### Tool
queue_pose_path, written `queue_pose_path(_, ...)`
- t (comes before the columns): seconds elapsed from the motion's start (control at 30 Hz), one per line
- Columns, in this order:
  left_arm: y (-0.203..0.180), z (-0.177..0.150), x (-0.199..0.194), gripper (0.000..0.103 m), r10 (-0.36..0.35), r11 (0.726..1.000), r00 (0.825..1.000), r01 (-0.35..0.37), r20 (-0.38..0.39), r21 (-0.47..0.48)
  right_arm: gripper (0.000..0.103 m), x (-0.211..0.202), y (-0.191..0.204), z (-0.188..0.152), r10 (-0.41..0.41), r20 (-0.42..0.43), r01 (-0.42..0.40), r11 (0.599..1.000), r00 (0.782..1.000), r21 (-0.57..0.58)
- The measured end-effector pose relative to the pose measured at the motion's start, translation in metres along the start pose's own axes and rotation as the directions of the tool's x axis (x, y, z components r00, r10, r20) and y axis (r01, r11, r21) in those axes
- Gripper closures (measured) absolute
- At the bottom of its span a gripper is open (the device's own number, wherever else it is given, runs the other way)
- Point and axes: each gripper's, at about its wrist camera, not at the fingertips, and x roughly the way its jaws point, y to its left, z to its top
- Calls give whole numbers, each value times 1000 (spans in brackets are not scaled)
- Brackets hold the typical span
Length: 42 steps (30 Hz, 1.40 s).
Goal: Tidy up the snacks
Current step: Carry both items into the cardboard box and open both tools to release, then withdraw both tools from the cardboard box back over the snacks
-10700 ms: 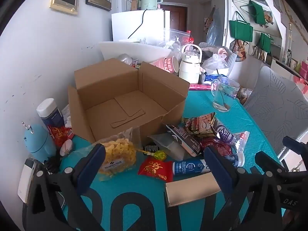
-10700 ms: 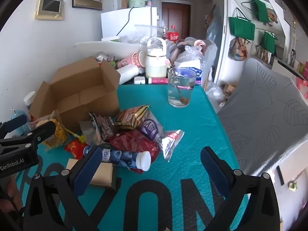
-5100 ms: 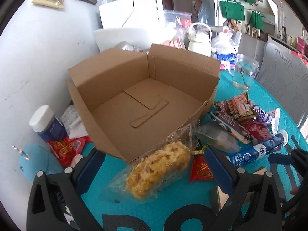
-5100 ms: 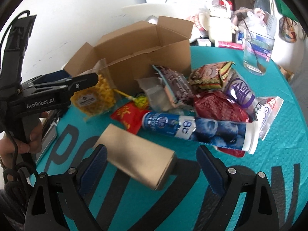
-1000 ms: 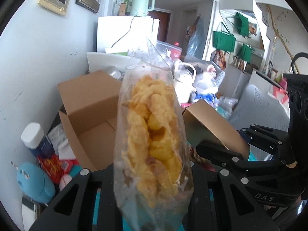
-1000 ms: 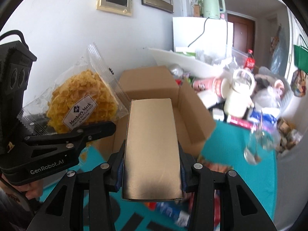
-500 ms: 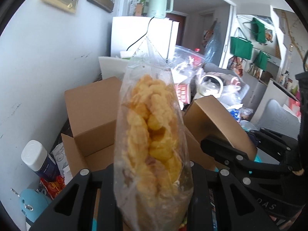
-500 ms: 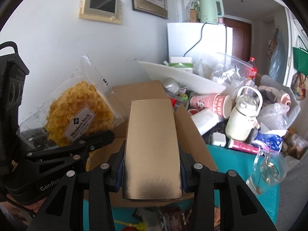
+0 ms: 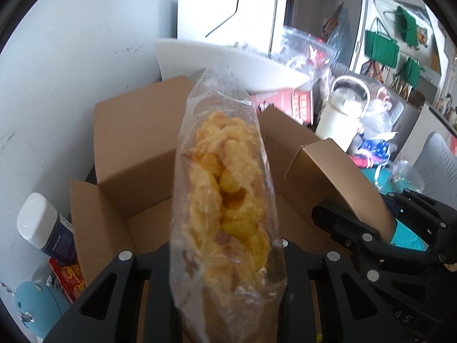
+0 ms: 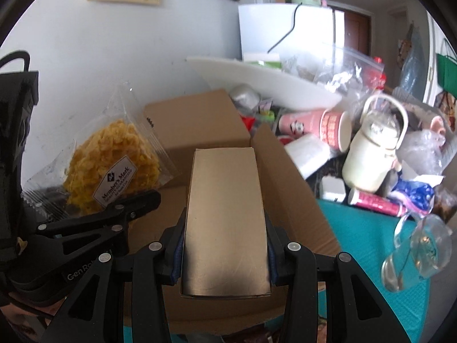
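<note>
My left gripper [image 9: 225,255] is shut on a clear bag of yellow puffed snack [image 9: 228,194], which stands upright between the fingers above the open cardboard box [image 9: 134,131]. My right gripper [image 10: 225,245] is shut on a plain gold carton [image 10: 225,205], held lengthwise over the same cardboard box [image 10: 197,120]. In the right wrist view the left gripper [image 10: 114,214] and its snack bag [image 10: 114,165] hang to the left of the carton. The left wrist view shows the gold carton [image 9: 334,171] to the right of the bag. Much of the box floor is hidden.
The box stands against a white wall. Behind and right of it lie a pink paper cup [image 10: 322,125], a cream jug [image 10: 371,154] and a glass with a spoon [image 10: 414,251] on the teal tablecloth [image 10: 357,243]. A white-capped bottle [image 9: 45,228] stands left of the box.
Both grippers have come forward and down over the cardboard box, which now looks larger and closer. Each still holds the same item.
</note>
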Motion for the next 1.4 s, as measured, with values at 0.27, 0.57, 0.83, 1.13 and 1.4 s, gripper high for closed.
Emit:
queue_pose_path(0.27,2,0,15,78,61,998,994,-61,-86,-5,57,21,-3,-9,-12,-73,13,1000,997,20)
queue_pose_path(0.57,8,-2,19,57,109,993,987,-112,-119,-22,55,21,4,-11,-31,-86,31,1000,996,-1)
queue_pose_path(0.83,12,0,6,41,108,993,991,-110,-80,-30,51,7,-2,-8,-52,-58,52,999,997,12)
queue_pose_path(1.13,2,6,-29,41,63,998,998,-63,-8,-13,51,-26,-2,-4,-80,-6,80,997,997,14)
queue_pose_path(1.4,-19,5,-72,41,-3,999,998,0,68,40,49,-74,-4,-10,-146,53,144,989,988,39)
